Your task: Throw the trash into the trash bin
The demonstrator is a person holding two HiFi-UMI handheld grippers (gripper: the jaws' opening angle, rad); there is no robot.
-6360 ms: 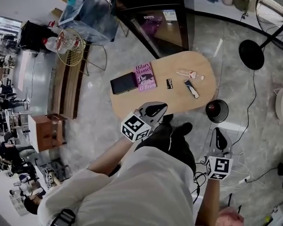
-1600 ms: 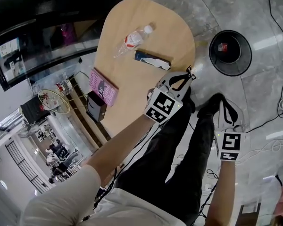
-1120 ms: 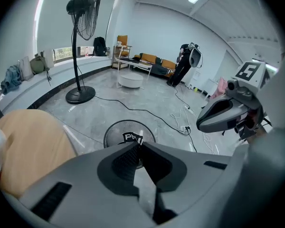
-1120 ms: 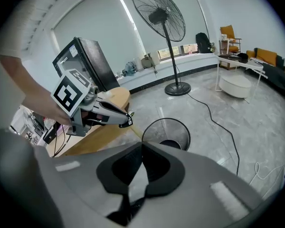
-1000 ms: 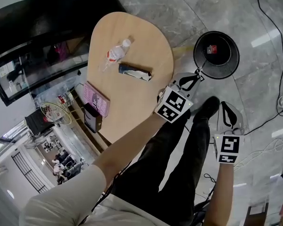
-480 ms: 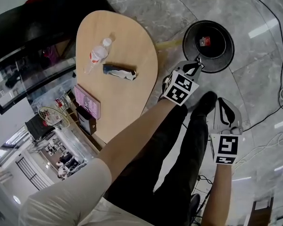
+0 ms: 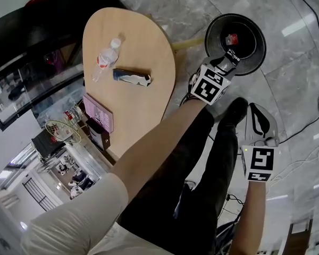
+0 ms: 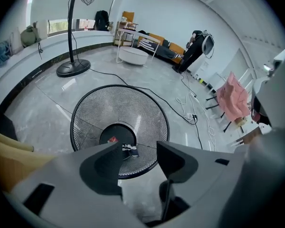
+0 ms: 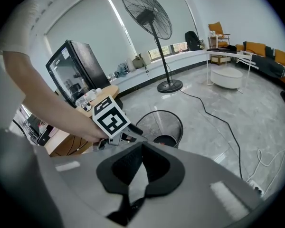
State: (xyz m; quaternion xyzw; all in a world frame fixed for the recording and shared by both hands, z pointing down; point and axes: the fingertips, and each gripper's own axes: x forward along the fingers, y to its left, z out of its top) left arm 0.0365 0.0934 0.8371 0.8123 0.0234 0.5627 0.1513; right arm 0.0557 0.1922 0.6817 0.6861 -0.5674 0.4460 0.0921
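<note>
Now, left claw (image 7: pixel 231 57) spreading over the mesh trash bin (image 7: pixel 255 23).
Leftward, the table (image 7: pixel 138 41) is carrying a plastic bottle (image 7: pixel 105 57); the left claw's jaws, just opening, are hanging above the bin with a black packet (image 8: pixel 129 150) loose between them; the right claw (image 9: pixel 141 148) is sitting pressed together, empty.

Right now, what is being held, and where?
Nothing. The left gripper's jaws have just been opening, nothing between them; a dark packet shows beyond, in the trash bin. The right gripper is shut, empty.

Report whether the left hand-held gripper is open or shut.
Open. The left hand-held gripper has just been opening; its jaws stand apart above the trash bin, with nothing gripped between them.
</note>
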